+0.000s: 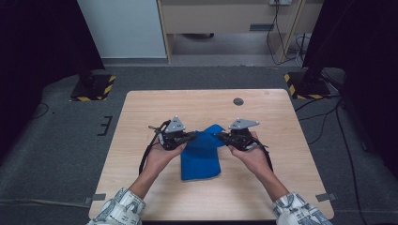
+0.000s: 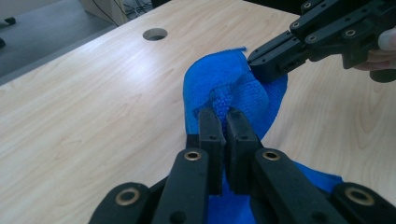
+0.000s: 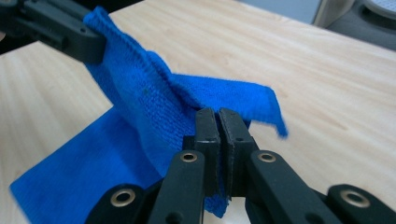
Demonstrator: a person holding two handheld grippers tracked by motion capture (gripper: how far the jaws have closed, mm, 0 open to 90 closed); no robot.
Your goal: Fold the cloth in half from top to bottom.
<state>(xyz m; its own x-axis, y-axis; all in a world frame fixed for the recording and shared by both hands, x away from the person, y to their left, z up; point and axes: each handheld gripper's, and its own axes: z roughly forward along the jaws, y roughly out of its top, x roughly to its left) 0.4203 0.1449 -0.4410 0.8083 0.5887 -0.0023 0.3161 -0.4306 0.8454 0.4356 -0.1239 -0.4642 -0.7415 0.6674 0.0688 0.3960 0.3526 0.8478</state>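
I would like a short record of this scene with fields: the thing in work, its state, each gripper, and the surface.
thing: blue cloth
state: far end lifted off the table, near end lying flat
left gripper: shut on the cloth's raised edge
right gripper: shut on the cloth's raised edge, opposite the left
surface: wooden table, with a round hole near its far edge

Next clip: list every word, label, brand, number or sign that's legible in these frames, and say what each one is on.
No text can be read.
Blue cloth: plain, no tag showing.
Left tongs and right tongs, both shut on the cloth: black, no markings visible.
Wooden table: bare, no label.
Yellow-and-black hazard stripes on the stand bases on the floor: a marking, no lettering.
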